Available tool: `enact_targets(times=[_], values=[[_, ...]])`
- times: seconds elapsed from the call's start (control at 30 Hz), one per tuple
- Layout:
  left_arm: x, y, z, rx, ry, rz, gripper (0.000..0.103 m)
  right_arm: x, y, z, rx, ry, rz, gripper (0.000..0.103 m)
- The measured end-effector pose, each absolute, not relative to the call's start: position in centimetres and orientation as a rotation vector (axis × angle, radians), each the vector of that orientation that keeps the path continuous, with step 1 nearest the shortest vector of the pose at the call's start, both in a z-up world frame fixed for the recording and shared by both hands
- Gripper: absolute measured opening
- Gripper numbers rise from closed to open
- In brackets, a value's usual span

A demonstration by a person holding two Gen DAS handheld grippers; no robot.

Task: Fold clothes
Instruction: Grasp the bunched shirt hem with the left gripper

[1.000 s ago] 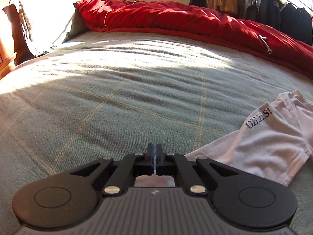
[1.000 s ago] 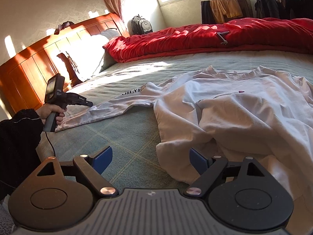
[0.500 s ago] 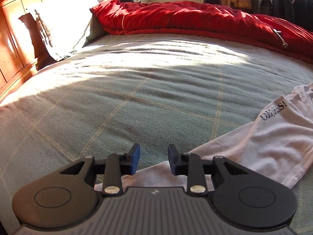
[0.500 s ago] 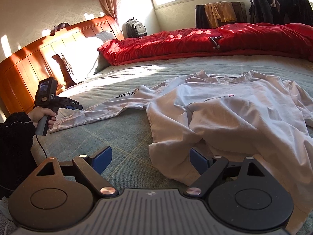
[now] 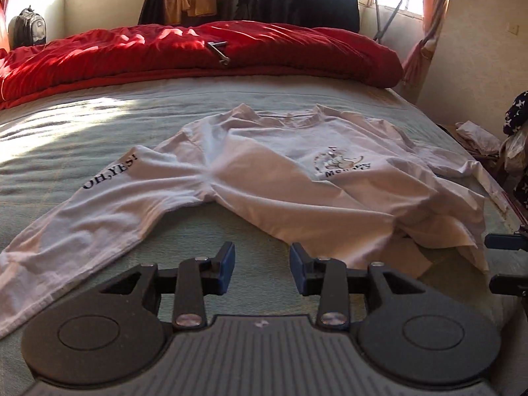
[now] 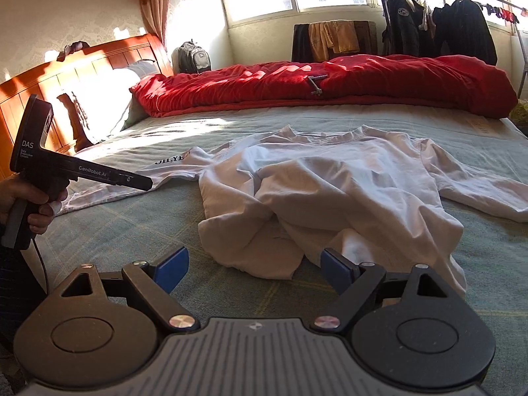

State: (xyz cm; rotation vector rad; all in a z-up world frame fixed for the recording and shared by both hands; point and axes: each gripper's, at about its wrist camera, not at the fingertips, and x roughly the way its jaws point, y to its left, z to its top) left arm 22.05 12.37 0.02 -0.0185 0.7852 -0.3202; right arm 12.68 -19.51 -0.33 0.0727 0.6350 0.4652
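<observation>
Left tongs point(image 5: 262, 269) are opening, nothing between them; right tongs point(image 6: 254, 269) gape empty; the shirt point(image 6: 330, 191) lies rumpled at twelve o'clock on the bed point(image 6: 132, 247).

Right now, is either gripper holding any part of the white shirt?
No. The left gripper is opening with only bedcover between its jaws, and the right gripper stands wide open short of the white shirt hem.
</observation>
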Motion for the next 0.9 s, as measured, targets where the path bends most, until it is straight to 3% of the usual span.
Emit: enact_targets(times=[0.33,0.9], values=[[18.8,4.7,-3.5,-0.168,0.832,-0.405,0.043,11.5,-24.4,-3.8,0.184,0.703,0.406,0.09],[21.7,4.4,-8.4,-0.556,0.729,-0.379,0.048,12.5,-26.7,-8.0,0.309,0.724,0.5,0.097]])
